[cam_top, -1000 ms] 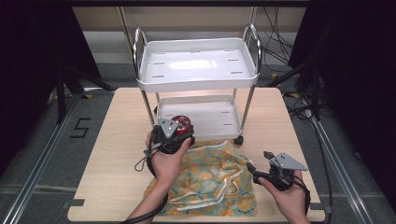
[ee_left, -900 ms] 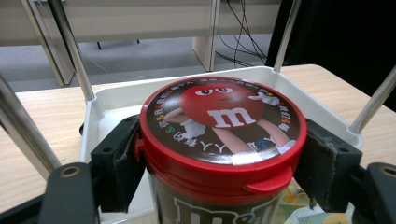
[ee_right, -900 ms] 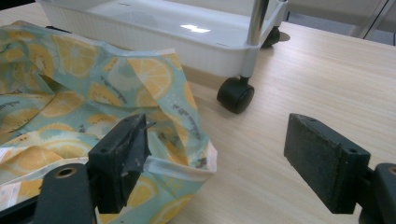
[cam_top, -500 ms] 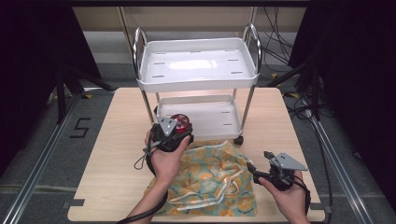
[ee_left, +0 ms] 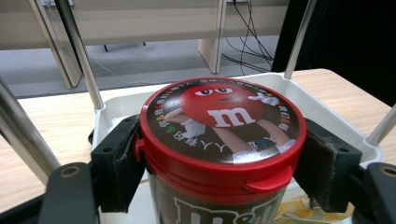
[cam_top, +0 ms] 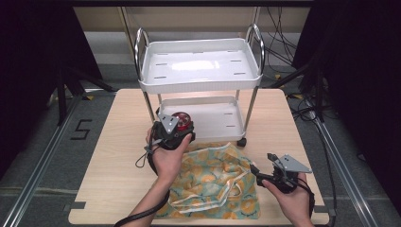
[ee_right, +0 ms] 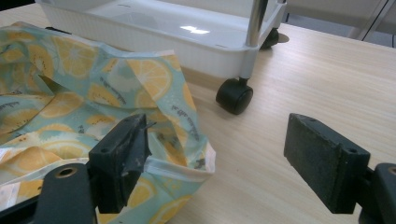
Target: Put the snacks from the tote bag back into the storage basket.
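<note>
Left tool [ee_left: 219, 154] clenched on a red-lidded candy canister [ee_left: 223, 135], jaws bearing on the body just under the lid, held above the desk [cam_top: 118, 142] before the cart's lower tray [cam_top: 208, 118]. Rigid, smooth plastic, probably light: grip below the rim. Right tool [ee_right: 224, 163] released beside the soft lemon-print bag [ee_right: 70, 93].

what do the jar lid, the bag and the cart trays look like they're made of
Jar lid: glossy red plastic, judging by its moulded rim and flip tab, with a printed top.
Bag: thin, crinkly lemon-print film, probably plastic or coated fabric; it creases sharply.
Cart trays: white and smooth with a sheen, likely plastic or painted metal; the posts look like chromed metal.
</note>
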A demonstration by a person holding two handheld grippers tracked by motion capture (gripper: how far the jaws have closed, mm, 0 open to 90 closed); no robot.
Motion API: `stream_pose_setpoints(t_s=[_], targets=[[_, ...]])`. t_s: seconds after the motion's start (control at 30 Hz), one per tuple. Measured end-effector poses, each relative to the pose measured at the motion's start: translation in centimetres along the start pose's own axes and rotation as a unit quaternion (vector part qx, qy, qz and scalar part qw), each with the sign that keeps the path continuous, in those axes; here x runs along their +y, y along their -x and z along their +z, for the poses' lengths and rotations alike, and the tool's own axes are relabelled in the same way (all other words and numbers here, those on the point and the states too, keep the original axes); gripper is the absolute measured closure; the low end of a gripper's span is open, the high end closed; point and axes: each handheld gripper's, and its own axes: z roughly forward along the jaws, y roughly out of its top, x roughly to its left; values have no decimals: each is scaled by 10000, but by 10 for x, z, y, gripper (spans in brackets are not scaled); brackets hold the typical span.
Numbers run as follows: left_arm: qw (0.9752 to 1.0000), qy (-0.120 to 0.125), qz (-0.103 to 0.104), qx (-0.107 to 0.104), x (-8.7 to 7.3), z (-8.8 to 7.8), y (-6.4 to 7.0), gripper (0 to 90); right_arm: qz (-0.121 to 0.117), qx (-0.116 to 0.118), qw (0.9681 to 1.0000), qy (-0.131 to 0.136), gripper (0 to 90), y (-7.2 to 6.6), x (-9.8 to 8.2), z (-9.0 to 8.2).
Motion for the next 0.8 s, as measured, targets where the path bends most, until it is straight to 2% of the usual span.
stream_pose_setpoints(t_s=[0.17, 0.37, 0.4, 0.6, 0.67, 0.7, 0.8], targets=[[10000, -1, -47, 22, 0, 4, 0, 243, -13, -3, 10000, 5, 231, 0, 0, 0], [10000, -8, 0, 66, 0, 6, -2, 244, 41, -5, 10000, 26, 230, -1, 0, 0], [10000, -5, 2, 72, 1, 6, -1, 244, -33, 4, 10000, -23, 231, 0, 0, 0], [10000, 3, -43, 89, 3, 7, -1, 244, 47, -28, 10000, 45, 231, 0, 0, 0], [9999, 10, 11, 102, 4, 7, -1, 244, 63, -12, 10000, 22, 231, -1, 0, 0], [9999, 10, 13, 101, 4, 7, -1, 244, -44, 0, 10000, -14, 231, 0, 0, 0], [9999, 14, 4, 112, 5, 8, -1, 244, 55, -6, 10000, -9, 231, -1, 0, 0]])
